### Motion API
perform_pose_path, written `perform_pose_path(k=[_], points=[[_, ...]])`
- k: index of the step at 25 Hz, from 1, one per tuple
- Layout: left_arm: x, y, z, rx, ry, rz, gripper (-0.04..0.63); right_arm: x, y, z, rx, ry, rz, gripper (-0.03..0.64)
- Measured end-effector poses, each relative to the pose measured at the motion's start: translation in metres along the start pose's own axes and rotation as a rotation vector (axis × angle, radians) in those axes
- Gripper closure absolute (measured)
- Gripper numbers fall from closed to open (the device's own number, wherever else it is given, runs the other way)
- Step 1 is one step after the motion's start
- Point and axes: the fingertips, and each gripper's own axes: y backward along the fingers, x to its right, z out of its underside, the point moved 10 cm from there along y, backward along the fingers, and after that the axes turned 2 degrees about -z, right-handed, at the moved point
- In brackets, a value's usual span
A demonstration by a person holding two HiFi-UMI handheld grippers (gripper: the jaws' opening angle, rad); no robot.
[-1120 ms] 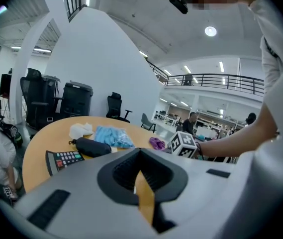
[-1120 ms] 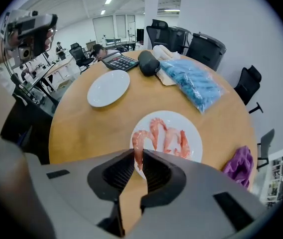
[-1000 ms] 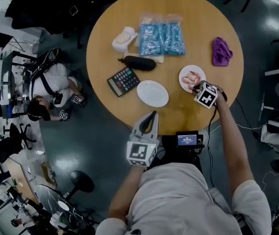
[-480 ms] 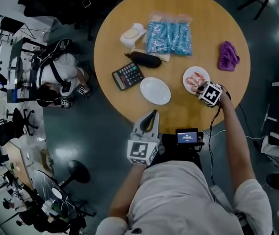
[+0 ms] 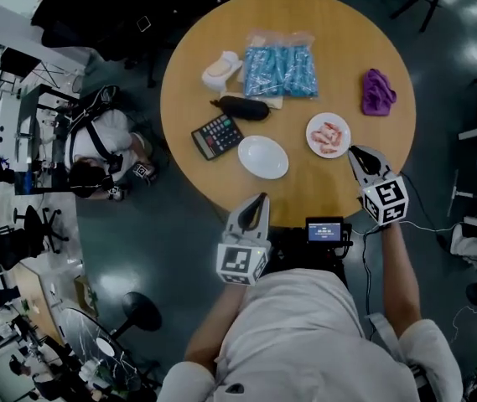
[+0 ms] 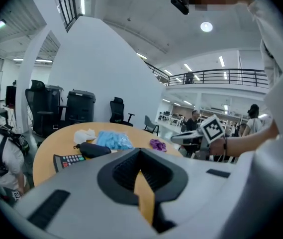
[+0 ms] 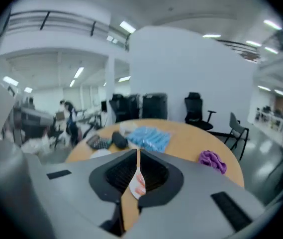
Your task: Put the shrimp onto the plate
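Pink shrimp [image 5: 329, 132] lie on a small white plate [image 5: 314, 143] at the right of the round wooden table [image 5: 347, 48]. An empty white plate [image 5: 262, 157] sits nearer the middle. My right gripper [image 5: 355, 152] hovers just off the shrimp plate's near-right rim. Its jaws are closing to a narrow slit with nothing between them. In the right gripper view that gripper [image 7: 138, 153] shows the shrimp plate [image 7: 138, 184] through the slit. My left gripper [image 5: 260, 198] hangs shut and empty at the table's near edge, its jaws [image 6: 140, 159] pointing across the table.
On the table's far half lie a calculator [image 5: 215, 136], a black pouch [image 5: 240, 108], a blue bag [image 5: 280, 64], a white bundle [image 5: 220, 69] and a purple cloth [image 5: 378, 91]. A small screen [image 5: 325, 229] sits by my body. A person [image 5: 95, 136] crouches left of the table.
My right gripper has drawn back from over the shrimp plate toward the table's near right edge. The shrimp stay on the plate. The left gripper has not moved.
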Motion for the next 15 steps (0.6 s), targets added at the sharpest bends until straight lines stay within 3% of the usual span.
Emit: perform_pose_path(k=[3,5,8,10,15], points=[[-0.002,0.009,-0.017,0.048,-0.036,0.028,0.588,-0.047,0.049,-0.022,0.325,-0.182,0.136,0.586],[-0.001,0.016,-0.029,0.079,-0.056,0.040,0.588,-0.085,0.072,-0.035,0.412,-0.218,0.193,0.591],[0.000,0.025,-0.047,0.125,-0.079,0.060,0.588,-0.135,0.086,-0.049,0.415,-0.260,0.221,0.592],[-0.003,0.030,-0.055,0.162,-0.082,0.058,0.588,-0.160,0.084,-0.056,0.410,-0.233,0.225,0.592],[-0.006,0.035,-0.052,0.170,-0.057,0.033,0.588,-0.188,0.071,-0.058,0.372,-0.185,0.188,0.595]])
